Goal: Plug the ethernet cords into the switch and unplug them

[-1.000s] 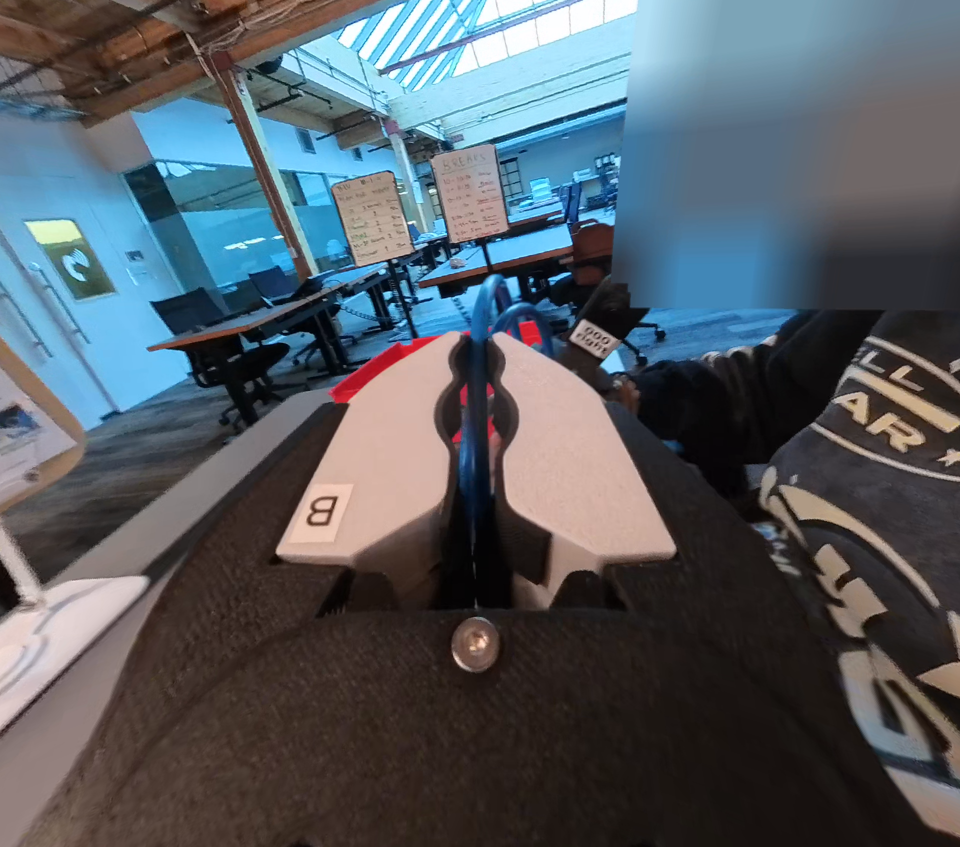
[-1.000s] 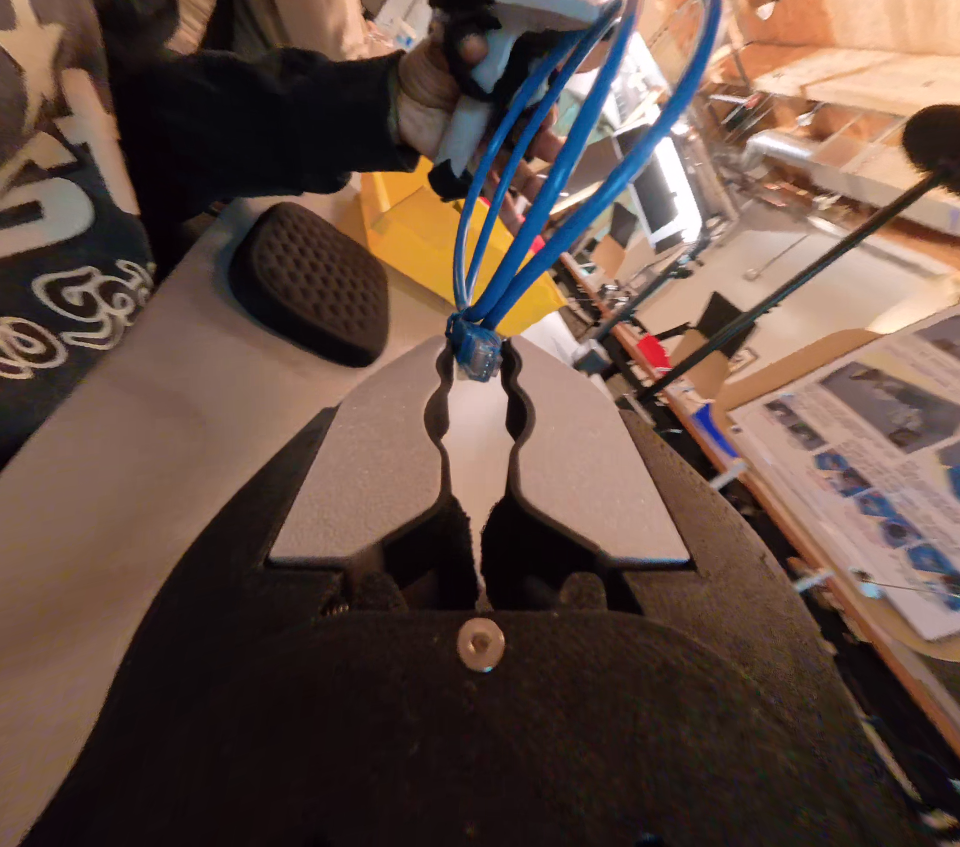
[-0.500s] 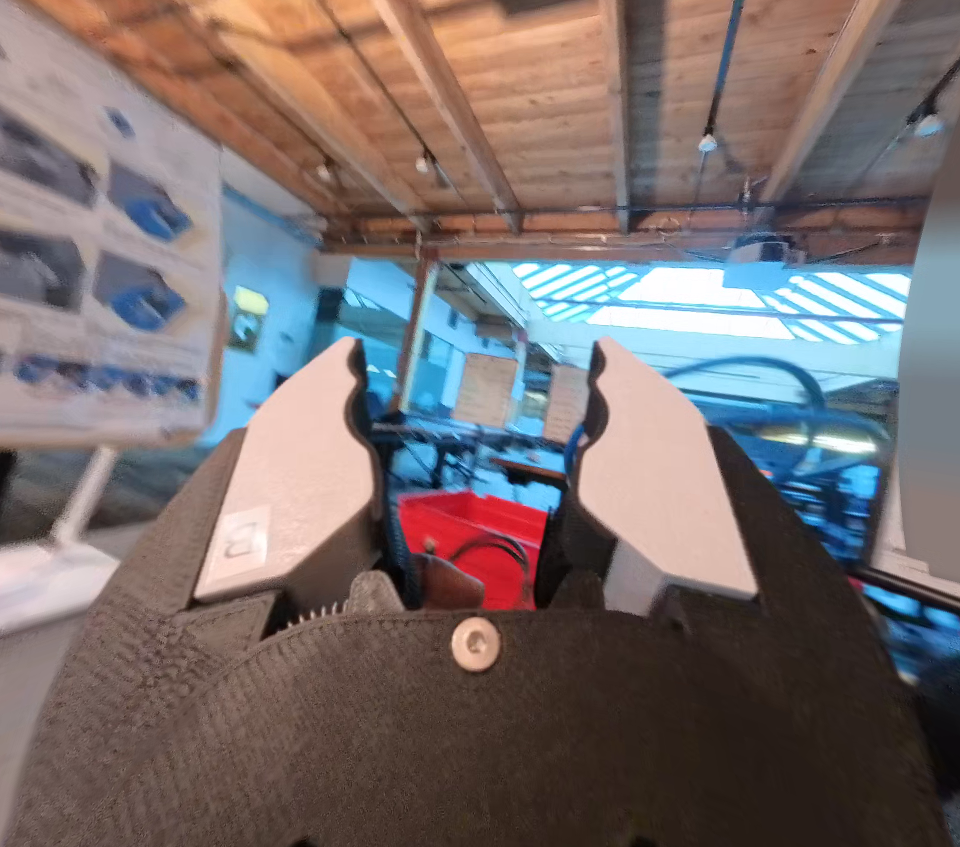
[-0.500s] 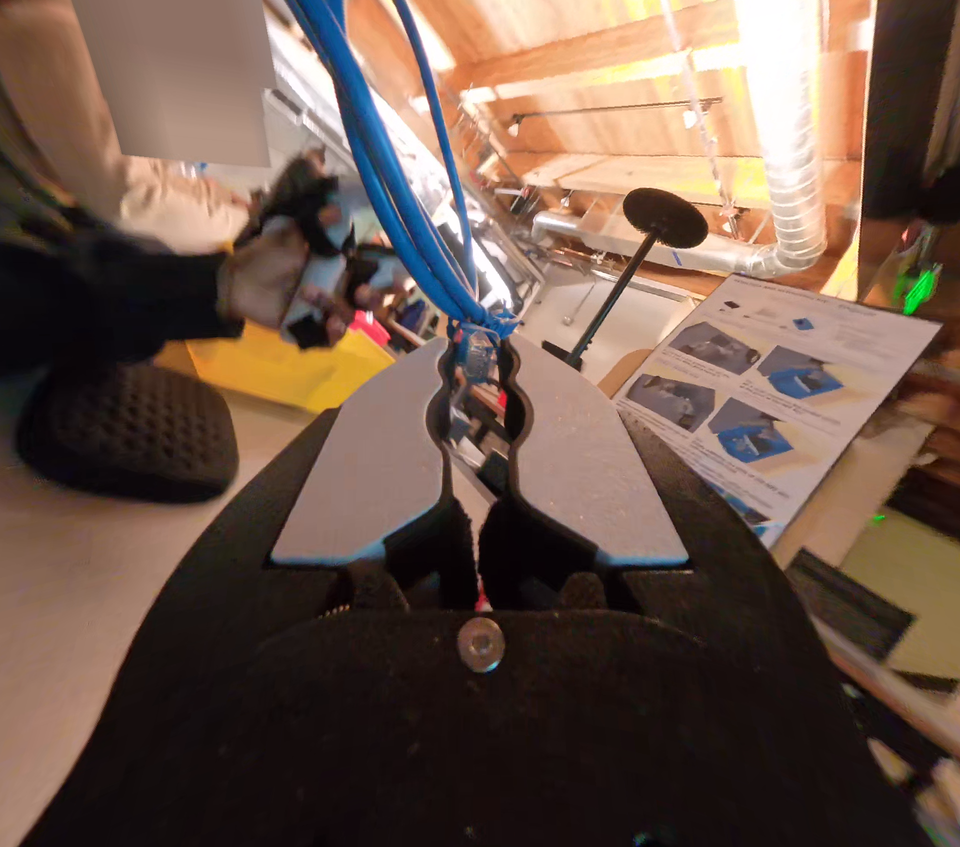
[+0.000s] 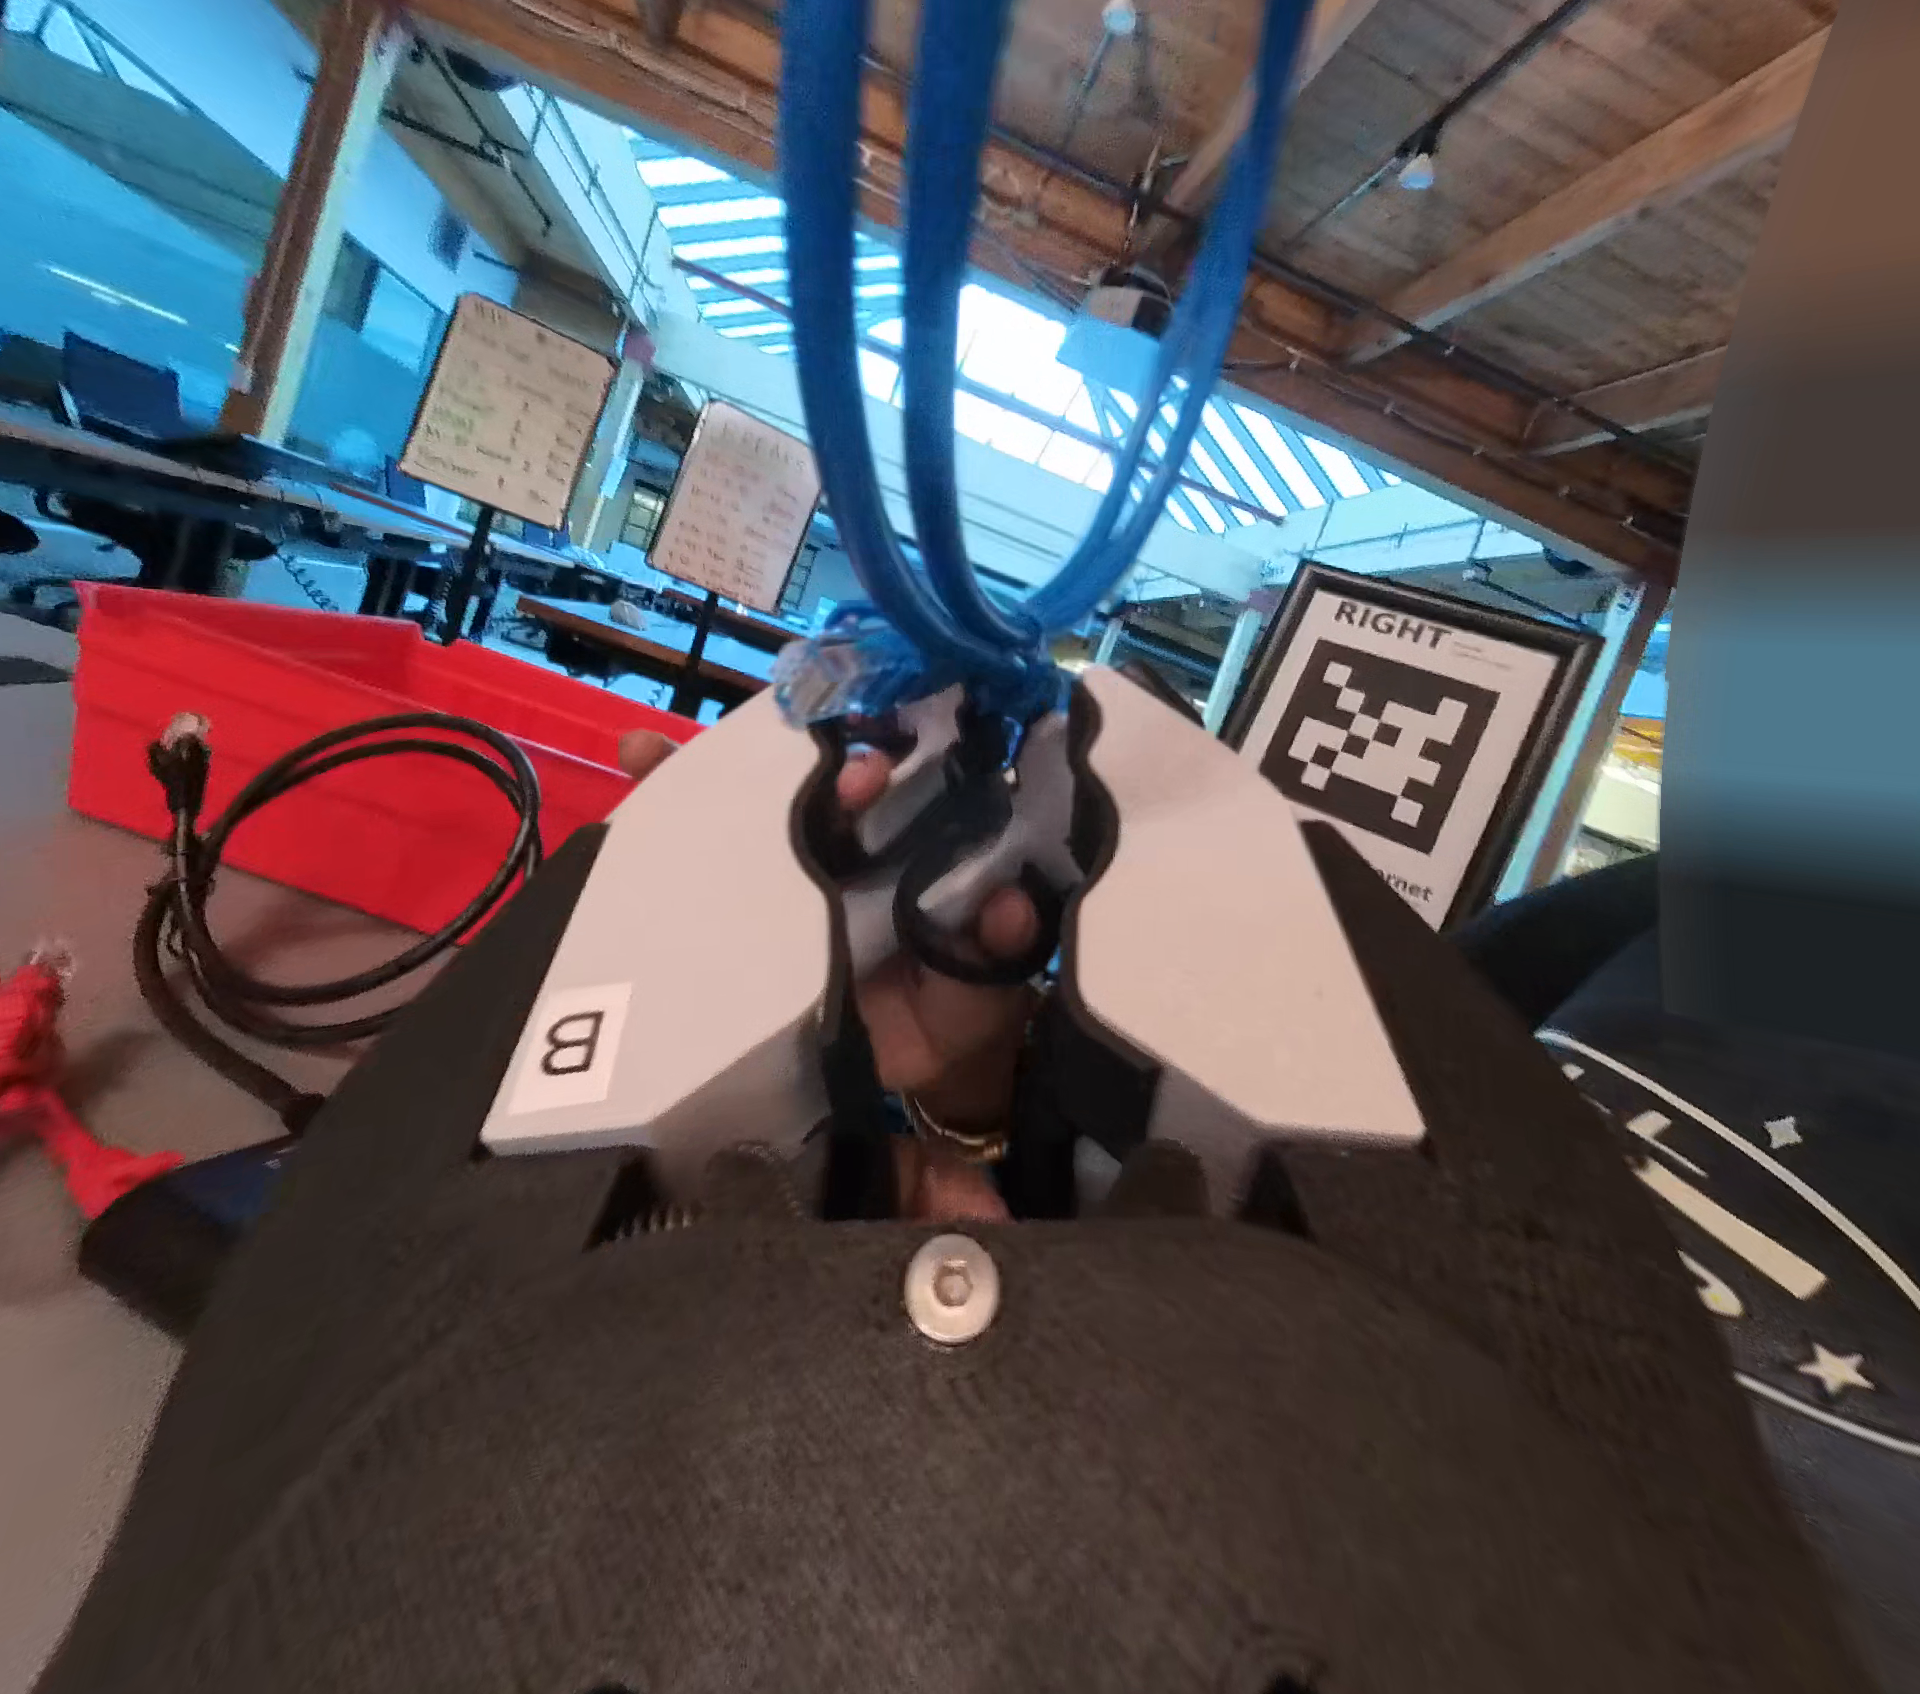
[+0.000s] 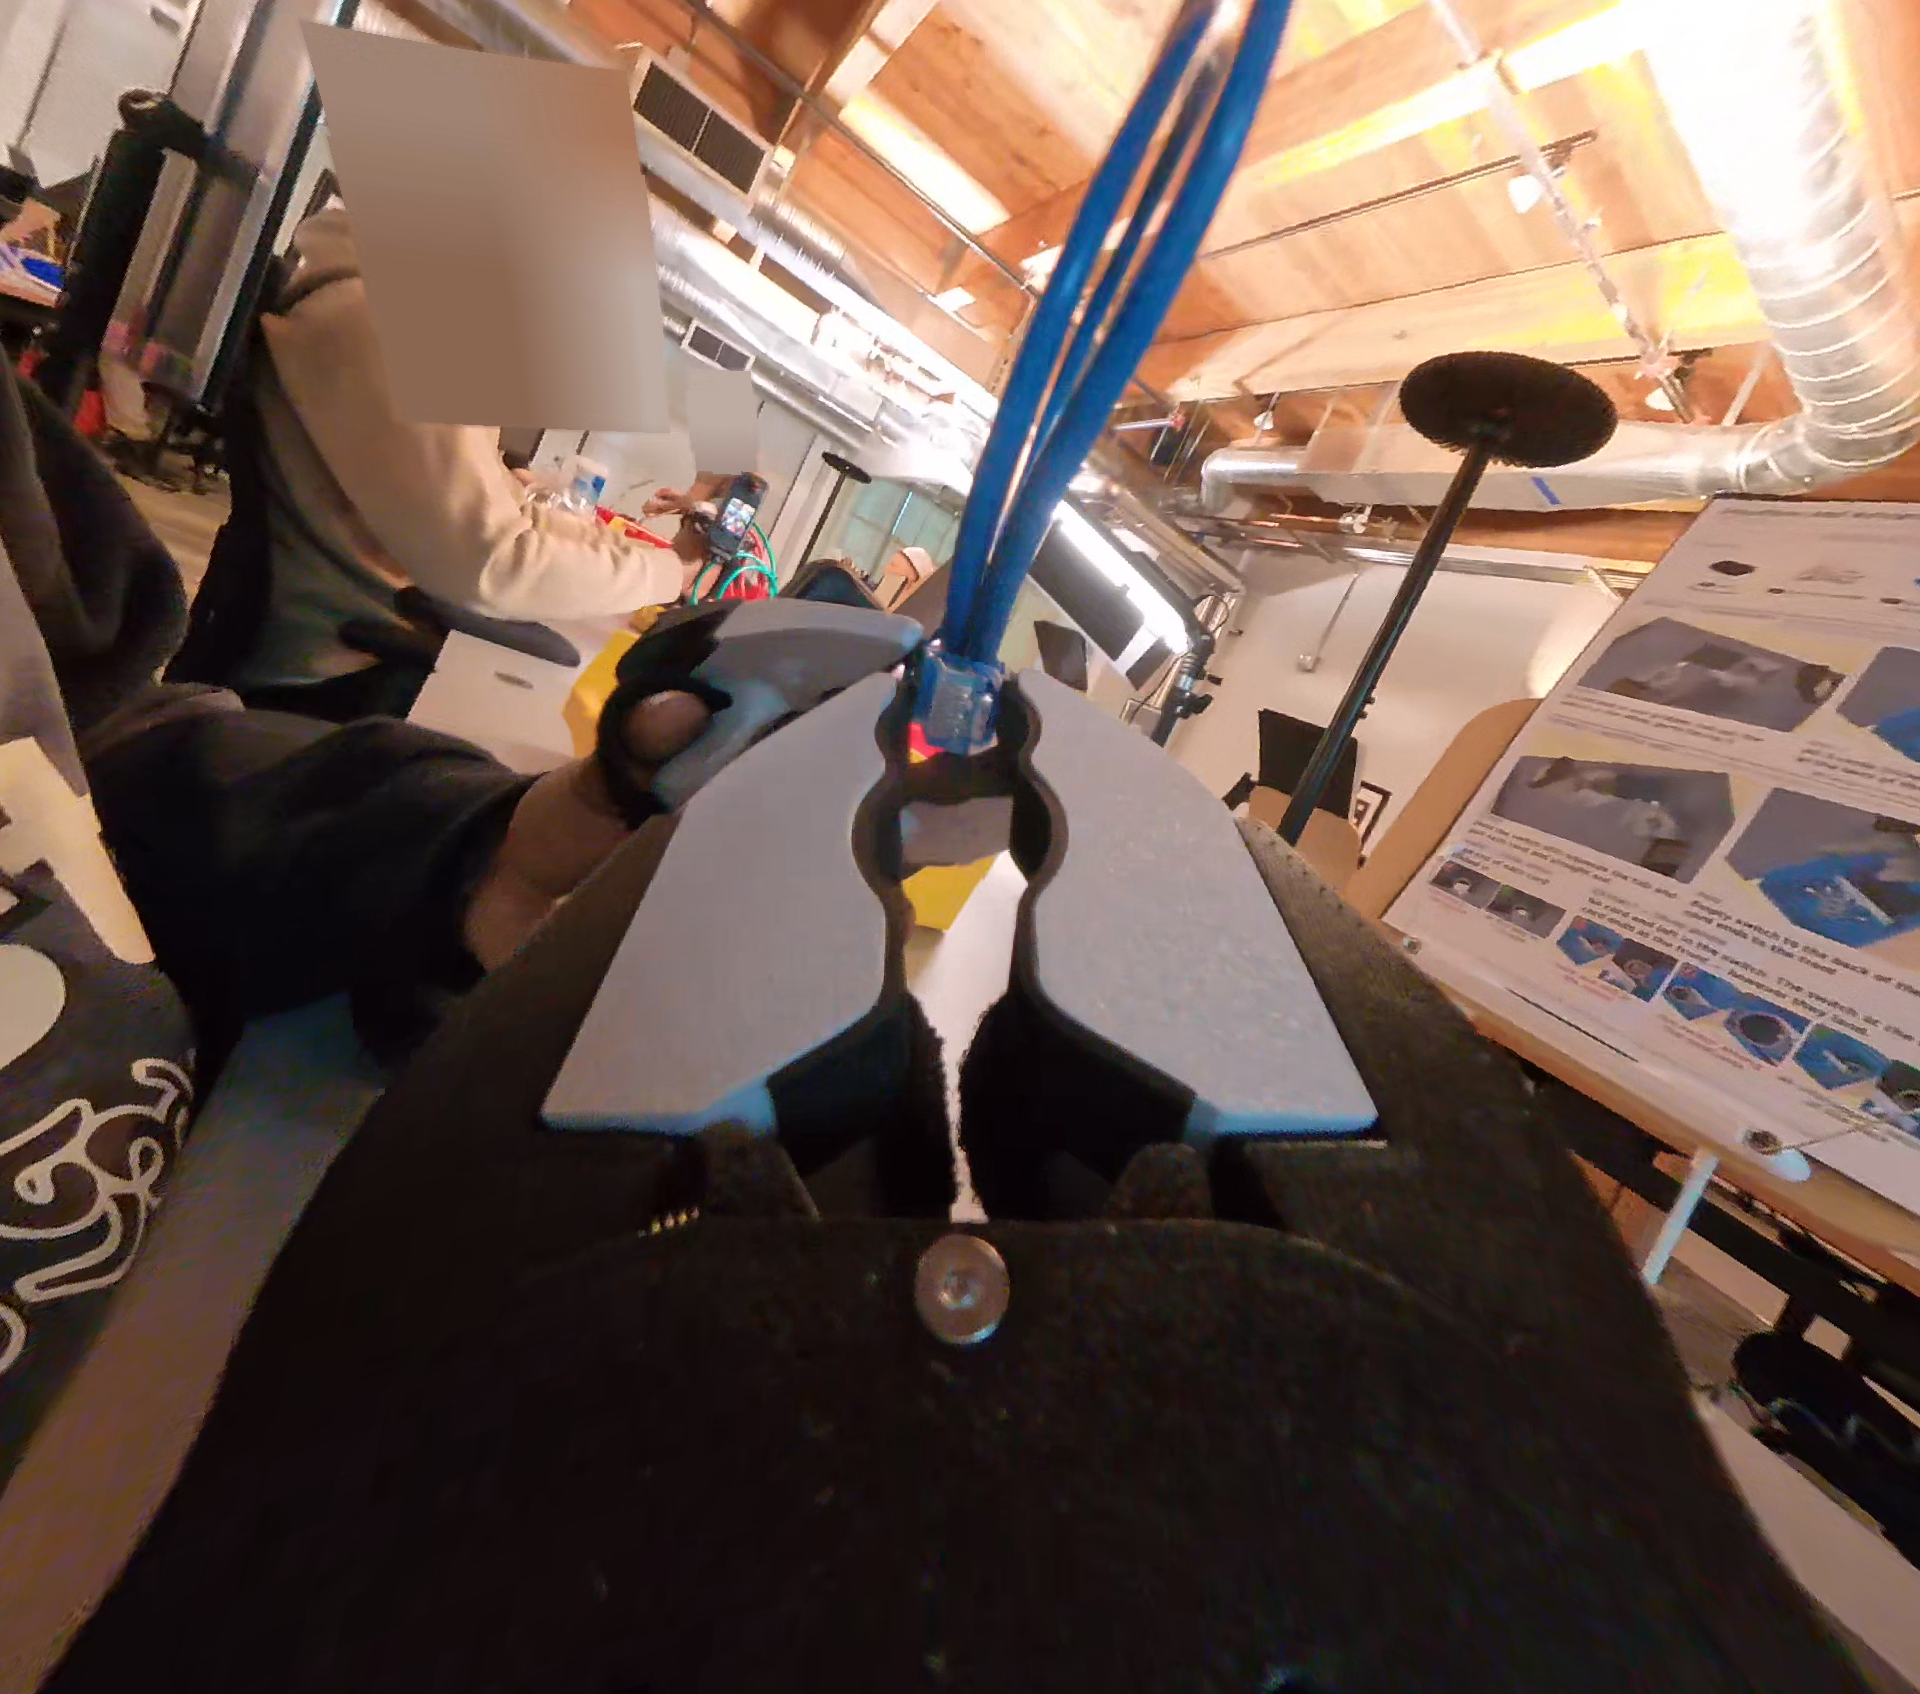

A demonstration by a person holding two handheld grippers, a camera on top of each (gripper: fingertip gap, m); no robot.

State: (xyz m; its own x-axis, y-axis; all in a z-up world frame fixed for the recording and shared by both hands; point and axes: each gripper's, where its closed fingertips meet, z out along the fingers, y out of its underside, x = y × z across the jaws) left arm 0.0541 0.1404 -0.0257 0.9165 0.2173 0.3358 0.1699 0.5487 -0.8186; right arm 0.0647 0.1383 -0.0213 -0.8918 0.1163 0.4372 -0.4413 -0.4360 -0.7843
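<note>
A coiled blue ethernet cord (image 5: 935, 294) stands up from a tied end and also shows in the right wrist view (image 6: 1091, 294). My right gripper (image 6: 956, 699) is shut on its clear plug (image 6: 958, 714). My left gripper (image 5: 945, 709) has its jaws narrowed on the tied end, with the second clear plug (image 5: 821, 683) at its left tip. The two grippers meet tip to tip. A finger of the left one shows in the right wrist view (image 6: 810, 642). The right one shows through the left one's gap (image 5: 935, 823). No switch is in view.
A coiled black cord (image 5: 343, 865) and a red cord (image 5: 42, 1073) lie on the grey table before a red bin (image 5: 312, 709). A framed marker sign (image 5: 1392, 730) stands right. A yellow bin (image 6: 940, 901), an instruction board (image 6: 1714, 813), a black stand (image 6: 1382, 709) and a seated person (image 6: 416, 564) are nearby. My left and right fingertips are right by each other.
The left gripper let go of the cord's loop, opened wide, swung round, and has now closed on the tied end by the right gripper. The right gripper kept hold of the plug.
</note>
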